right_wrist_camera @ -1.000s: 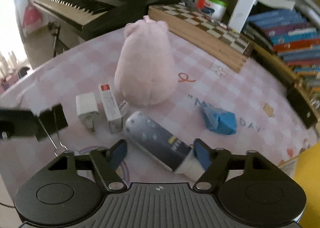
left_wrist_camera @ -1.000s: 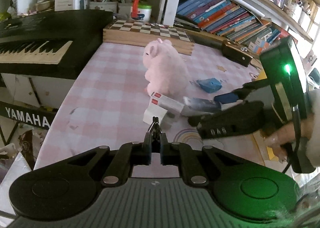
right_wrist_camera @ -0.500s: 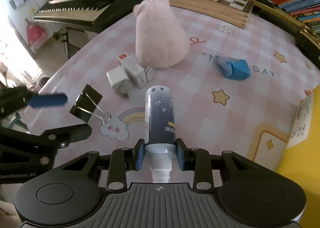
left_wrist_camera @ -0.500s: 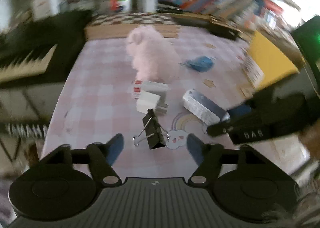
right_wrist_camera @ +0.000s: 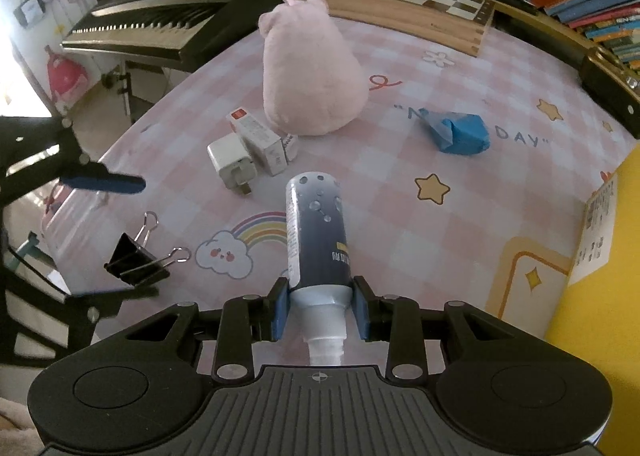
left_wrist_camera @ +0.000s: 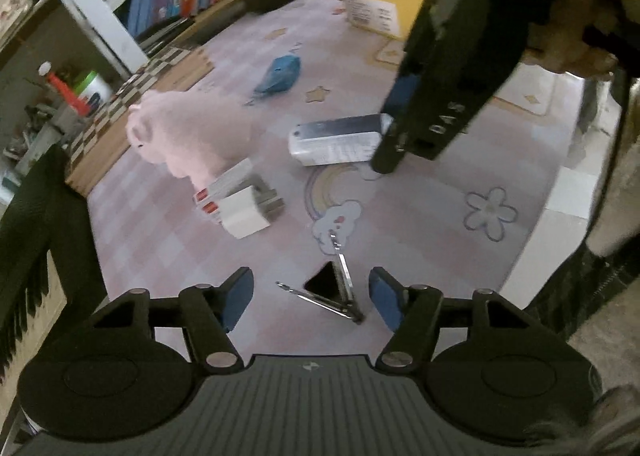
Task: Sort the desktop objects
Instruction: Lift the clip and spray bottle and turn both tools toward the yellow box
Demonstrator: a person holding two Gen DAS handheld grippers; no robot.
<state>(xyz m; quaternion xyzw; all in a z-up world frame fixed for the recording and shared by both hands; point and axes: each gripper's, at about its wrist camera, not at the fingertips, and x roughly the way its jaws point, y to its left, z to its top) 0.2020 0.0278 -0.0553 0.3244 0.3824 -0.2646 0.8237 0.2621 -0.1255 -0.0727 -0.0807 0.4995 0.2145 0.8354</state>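
- Now the dark bottle (right_wrist_camera: 316,232), a second ago lying loose on the table (right_wrist_camera: 460,240), sits clamped near its neck in the right claw (right_wrist_camera: 320,314).
- Binder clip (left_wrist_camera: 334,290), earlier pinched, lies released between the left claw (left_wrist_camera: 311,298)'s closing jaws, untouched.
- Bottle likely goes next into sorting.

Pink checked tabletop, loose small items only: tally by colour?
Pink: 1, plush toy
Blue: 1, crumpled wrapper
Black: 1, binder clip
White: 2, charger plug, small carton
Dark navy: 1, tube, clamped in the right gripper
Total: 6
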